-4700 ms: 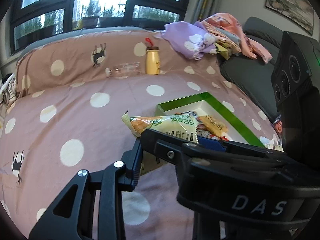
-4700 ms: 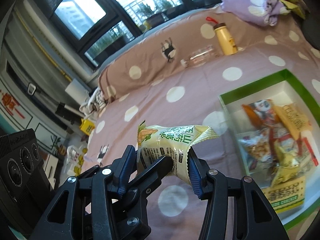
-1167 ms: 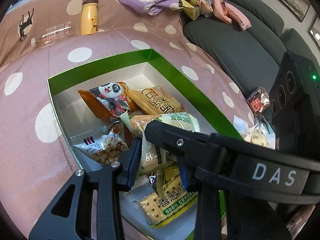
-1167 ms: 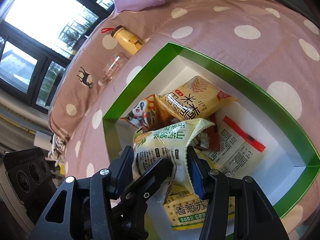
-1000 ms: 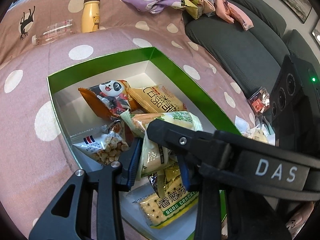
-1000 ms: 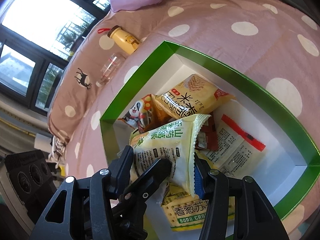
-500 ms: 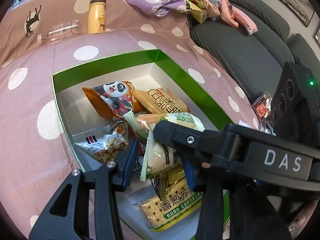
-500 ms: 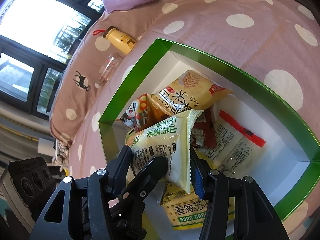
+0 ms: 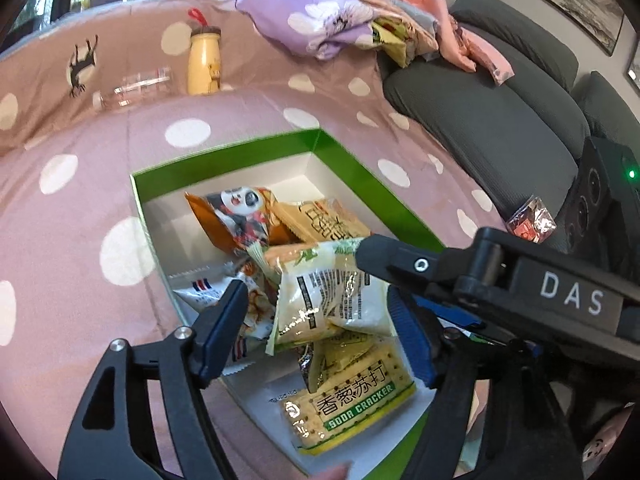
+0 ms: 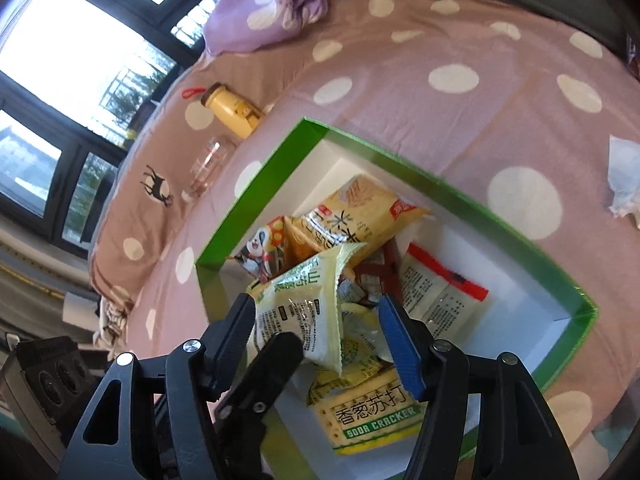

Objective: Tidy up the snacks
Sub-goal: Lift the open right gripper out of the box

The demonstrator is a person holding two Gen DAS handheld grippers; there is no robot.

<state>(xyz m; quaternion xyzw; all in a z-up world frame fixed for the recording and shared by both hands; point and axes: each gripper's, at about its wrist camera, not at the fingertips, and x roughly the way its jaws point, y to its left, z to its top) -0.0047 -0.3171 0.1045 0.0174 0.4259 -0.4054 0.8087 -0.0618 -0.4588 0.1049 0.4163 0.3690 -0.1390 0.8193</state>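
Observation:
A green box with a white inside [image 9: 224,162] [image 10: 460,192] lies on the polka-dot bedspread and holds several snack packets. A pale yellow-green snack bag [image 9: 332,300] [image 10: 304,312] rests on the pile inside it. Both grippers hover over it with jaws spread: my left gripper [image 9: 316,320] and my right gripper [image 10: 320,316] each stand open around the bag, neither pressing it. A soda cracker pack [image 9: 352,404] [image 10: 372,412] lies at the box's near end. A panda packet [image 9: 236,220] [image 10: 264,252] lies at the far end.
A yellow bottle [image 9: 204,60] [image 10: 232,114] and a clear bottle [image 9: 136,88] [image 10: 208,168] lie near the pillow. A purple floral cloth [image 9: 316,24] and a dark sofa [image 9: 480,112] are to the right. A crumpled tissue [image 10: 624,176] lies on the bedspread.
Both grippers carried the yellow-green bag from over the bedspread to the box, then opened; the bag now rests on the snack pile, released.

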